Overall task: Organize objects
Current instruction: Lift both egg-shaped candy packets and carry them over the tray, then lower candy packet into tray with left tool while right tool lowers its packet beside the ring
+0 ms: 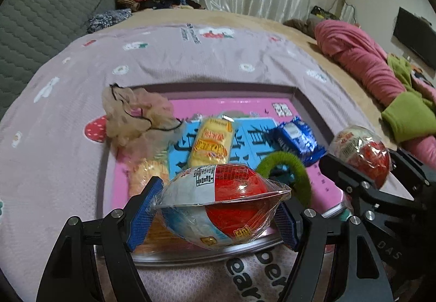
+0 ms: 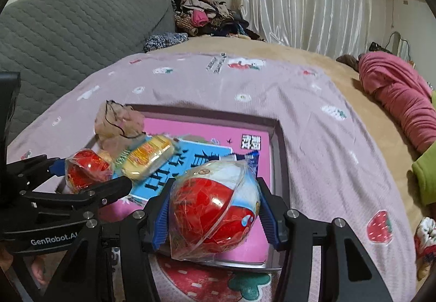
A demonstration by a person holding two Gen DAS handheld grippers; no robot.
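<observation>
Bed (image 1: 223, 56): soft cover, so the tray (image 1: 305, 100) on it may tilt under load. Left tongs (image 1: 218, 209) clamp one wrapped egg toy (image 1: 234, 193) above the tray's near edge; right tongs (image 2: 215, 209) clamp a second egg toy (image 2: 212, 209) likewise (slick film, judged liable to slip). Obstructions below: scrunchie (image 1: 130, 116), yellow snack (image 1: 212, 143), green ring (image 1: 288, 165), blue packet (image 1: 297, 138).

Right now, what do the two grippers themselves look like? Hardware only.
Both are matte black linkage frames with silver round-head screws at the joints. The left gripper and right gripper each carry blue ribbed finger pads. White "GenRobot.AI" lettering marks the left unit's body. No cables or sleeves are visible.
</observation>
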